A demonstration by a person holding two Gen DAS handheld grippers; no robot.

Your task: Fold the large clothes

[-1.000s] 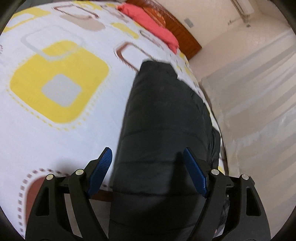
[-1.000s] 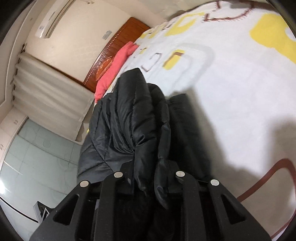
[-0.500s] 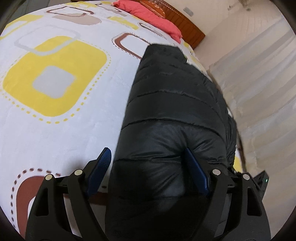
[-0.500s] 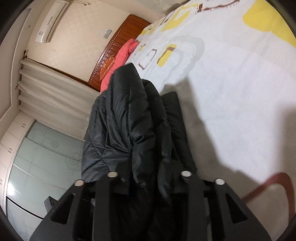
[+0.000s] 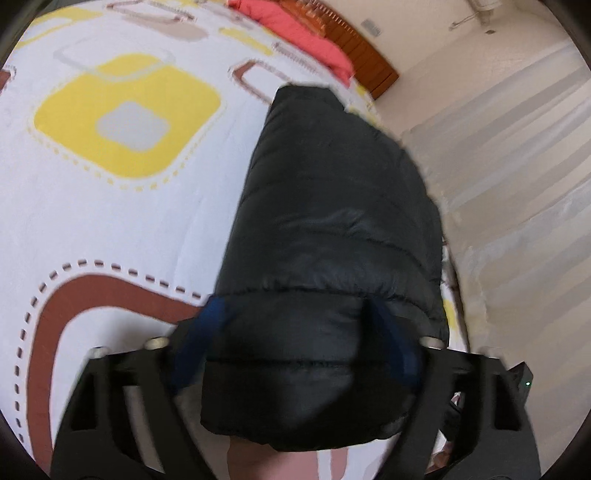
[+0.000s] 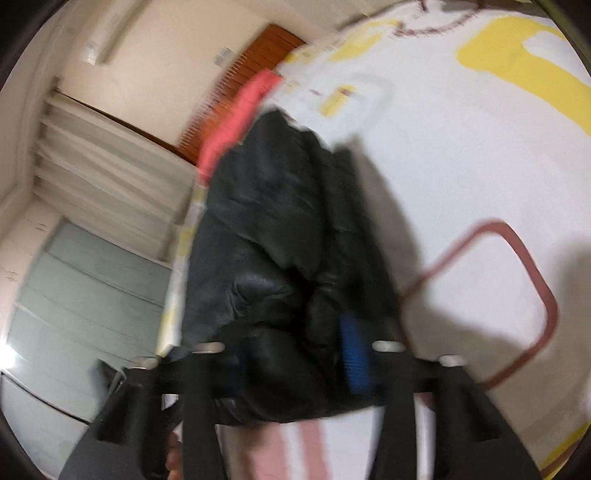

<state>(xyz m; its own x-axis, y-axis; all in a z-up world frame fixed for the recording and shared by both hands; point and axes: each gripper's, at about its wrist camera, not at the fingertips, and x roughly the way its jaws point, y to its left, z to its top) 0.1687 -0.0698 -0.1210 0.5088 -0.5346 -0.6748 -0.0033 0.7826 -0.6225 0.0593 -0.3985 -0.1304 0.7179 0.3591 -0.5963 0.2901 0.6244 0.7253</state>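
Note:
A black puffer jacket point(image 5: 332, 221), folded into a long bundle, lies along the edge of the bed point(image 5: 110, 221), which has a white cover with a yellow and brown pattern. My left gripper point(image 5: 295, 306) has its blue fingers point(image 5: 207, 332) on both sides of the bundle's wide near end. Its jaws are closing and press on the fabric. In the right wrist view the black puffer jacket point(image 6: 266, 221) bunches up between the jaws of my right gripper point(image 6: 295, 332). They are closing on a thick fold, and one blue pad point(image 6: 354, 354) shows beside it.
A red pillow point(image 5: 295, 29) and a wooden headboard point(image 5: 362, 55) stand at the far end of the bed. Pale curtains point(image 5: 517, 147) hang past the bed's edge. In the right wrist view a glass-fronted wardrobe point(image 6: 74, 295) lies below the curtains point(image 6: 110, 166).
Both grippers have drawn back along the bed with the jacket's near end. The left fingers have closed in onto the bundle. The right jaws stand wider, and a blue pad now shows.

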